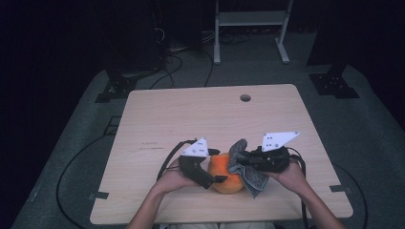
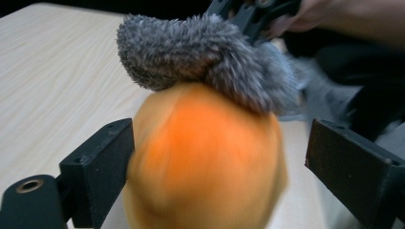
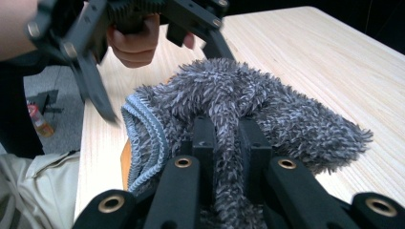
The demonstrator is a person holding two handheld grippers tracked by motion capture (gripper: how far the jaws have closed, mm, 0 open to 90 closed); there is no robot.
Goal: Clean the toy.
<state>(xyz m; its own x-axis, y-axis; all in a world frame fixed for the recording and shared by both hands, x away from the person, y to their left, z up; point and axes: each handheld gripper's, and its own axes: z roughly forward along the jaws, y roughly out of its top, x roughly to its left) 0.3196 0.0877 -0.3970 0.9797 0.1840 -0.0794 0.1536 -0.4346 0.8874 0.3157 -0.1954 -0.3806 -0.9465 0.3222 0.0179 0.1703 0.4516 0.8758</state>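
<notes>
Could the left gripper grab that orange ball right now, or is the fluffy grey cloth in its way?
Probably yes. The left gripper already has its open jaws on either side of the orange ball, with a clear gap on one side. The grey cloth, pinched by the right gripper, drapes only over the ball's top.

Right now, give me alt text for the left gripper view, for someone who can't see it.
An orange ball, blurred, sits between the left gripper's two open black jaws, with a gap at the right jaw. A fluffy grey cloth drapes over its top, held from behind by the right gripper in a hand, over a light wooden table.
</notes>
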